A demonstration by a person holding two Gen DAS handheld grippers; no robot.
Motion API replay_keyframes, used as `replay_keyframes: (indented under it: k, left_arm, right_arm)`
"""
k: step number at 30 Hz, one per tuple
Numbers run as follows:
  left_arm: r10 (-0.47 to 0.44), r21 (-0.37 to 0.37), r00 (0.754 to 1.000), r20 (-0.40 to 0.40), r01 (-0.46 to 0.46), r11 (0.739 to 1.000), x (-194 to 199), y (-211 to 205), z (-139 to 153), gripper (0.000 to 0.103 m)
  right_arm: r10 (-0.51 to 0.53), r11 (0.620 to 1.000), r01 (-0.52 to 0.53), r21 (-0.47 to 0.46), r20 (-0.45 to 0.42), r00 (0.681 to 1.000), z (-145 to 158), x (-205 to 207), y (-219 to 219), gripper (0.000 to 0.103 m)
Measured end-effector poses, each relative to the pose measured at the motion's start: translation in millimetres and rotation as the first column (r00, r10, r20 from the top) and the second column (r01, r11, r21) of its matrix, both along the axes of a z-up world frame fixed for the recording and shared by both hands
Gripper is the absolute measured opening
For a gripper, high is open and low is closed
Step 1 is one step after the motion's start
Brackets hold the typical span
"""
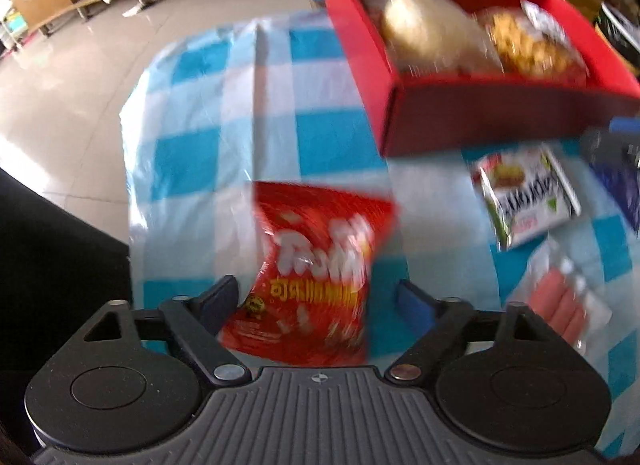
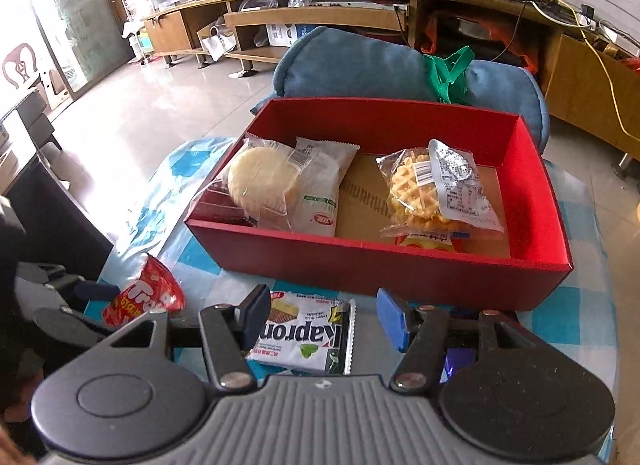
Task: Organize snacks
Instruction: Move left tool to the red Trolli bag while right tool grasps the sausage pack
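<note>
A red box (image 2: 400,269) sits on the blue-checked cloth and holds a round cake packet (image 2: 260,181), a white packet (image 2: 320,189) and a waffle packet (image 2: 432,193). It also shows in the left wrist view (image 1: 472,117). My left gripper (image 1: 318,299) is open, its fingers on either side of a red chip bag (image 1: 316,265), apart from it; the bag also shows in the right wrist view (image 2: 144,297). My right gripper (image 2: 324,315) is open over a white wafer packet (image 2: 308,337), seen in the left wrist view (image 1: 524,201) too.
A packet of pink sausages (image 1: 560,301) lies right of the chip bag. A dark blue packet (image 1: 620,185) lies at the right edge. A blue rolled cushion (image 2: 400,65) lies behind the box. The table edge and tiled floor (image 1: 80,105) are to the left.
</note>
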State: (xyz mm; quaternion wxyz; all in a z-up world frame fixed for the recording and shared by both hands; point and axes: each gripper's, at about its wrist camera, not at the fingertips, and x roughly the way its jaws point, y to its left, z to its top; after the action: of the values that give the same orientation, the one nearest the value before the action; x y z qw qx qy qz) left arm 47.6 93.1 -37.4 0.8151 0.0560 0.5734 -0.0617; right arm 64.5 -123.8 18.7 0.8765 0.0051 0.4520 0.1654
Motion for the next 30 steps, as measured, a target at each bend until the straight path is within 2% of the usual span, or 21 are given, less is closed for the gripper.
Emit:
replay_keyframes:
  k: [2,6,12,16,19,20,22,23,30]
  left_arm:
    - [-0.016,-0.020,1.000,-0.003,0.015,1.000,-5.5,-2.4,1.8,0.075]
    - [-0.018,-0.005,1.000,-0.009,0.018,1.000,-15.1,-9.6,4.9,0.072]
    - [-0.008,-0.045,1.000,-0.002,0.008,0.999,-28.4,-14.9,20.6,0.069]
    - [-0.010,-0.079,1.000,-0.015,0.009,0.997,-35.4,-15.1,24.8,0.045]
    - [-0.014,-0.088,0.999,-0.030,0.012,0.996,-36.9,-14.8,20.9,0.053]
    - [-0.015,-0.080,1.000,-0.026,0.013,0.997,-36.4,-15.2,19.6,0.064]
    - [-0.009,-0.054,1.000,-0.013,0.008,0.999,-34.6,-15.2,18.2,0.080]
    - [-0.004,-0.042,1.000,-0.012,0.004,0.999,-33.8,-14.9,17.5,0.083]
    - [0.033,-0.052,0.999,-0.034,-0.035,0.998,-26.4,-6.3,16.3,0.085]
  right_arm:
    - [0.000,1.000,0.000,-0.006,-0.014,1.000,-2.3,-4.2,-3.3,0.058]
    - [-0.002,1.000,0.001,-0.015,-0.051,0.999,-10.9,-14.6,-8.2,0.059]
    - [0.038,0.999,-0.041,-0.030,-0.107,0.994,-30.1,-32.8,-3.9,0.064]
    - [0.084,0.995,-0.090,-0.041,-0.137,0.987,-43.8,-36.9,7.4,0.064]
    - [0.114,0.992,-0.121,-0.041,-0.145,0.983,-50.9,-35.5,13.1,0.070]
    - [0.119,0.991,-0.125,-0.037,-0.145,0.982,-51.9,-34.8,13.4,0.072]
    - [0.128,0.990,-0.134,-0.032,-0.141,0.982,-52.7,-33.4,13.1,0.075]
    - [0.130,0.990,-0.136,-0.036,-0.134,0.982,-52.7,-33.5,13.4,0.076]
    - [0.246,0.968,-0.251,-0.014,-0.138,0.959,-56.8,-42.7,27.7,0.082]
